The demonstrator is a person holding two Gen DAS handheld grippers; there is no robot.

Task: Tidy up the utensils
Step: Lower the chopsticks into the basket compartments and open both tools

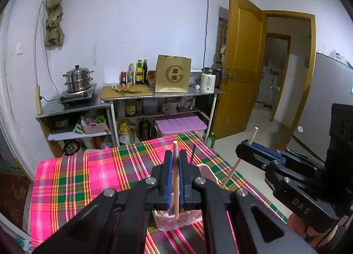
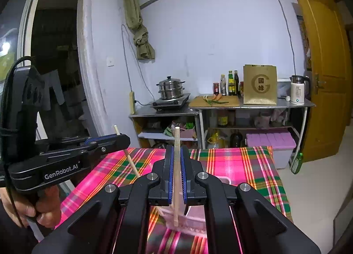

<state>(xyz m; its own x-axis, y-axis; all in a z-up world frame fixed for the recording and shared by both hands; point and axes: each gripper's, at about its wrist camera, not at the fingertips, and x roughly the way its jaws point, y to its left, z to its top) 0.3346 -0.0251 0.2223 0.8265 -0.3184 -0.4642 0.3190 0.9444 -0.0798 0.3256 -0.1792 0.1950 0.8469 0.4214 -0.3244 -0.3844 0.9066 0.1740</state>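
Observation:
My left gripper (image 1: 175, 161) is shut on a pale wooden chopstick (image 1: 175, 179), held upright with its lower end inside a clear pink plastic holder (image 1: 178, 221) on the plaid tablecloth (image 1: 88, 176). My right gripper (image 2: 175, 163) is shut on a second wooden chopstick (image 2: 176, 176), also upright with its tip in the pink holder (image 2: 194, 218). Each gripper shows in the other's view: the right one (image 1: 249, 147) with its stick (image 1: 231, 172), the left one (image 2: 120, 138) with its stick (image 2: 131, 163). A dark thin stick (image 1: 192, 154) stands behind the left fingers.
The table sits under a pink, green and orange plaid cloth (image 2: 242, 165). Behind it stands a metal shelf unit with a steamer pot (image 1: 77, 79), a cutting board (image 1: 125, 92), bottles, a paper bag (image 1: 173, 74) and a kettle (image 1: 208, 82). A wooden door (image 1: 240, 66) stands open at right.

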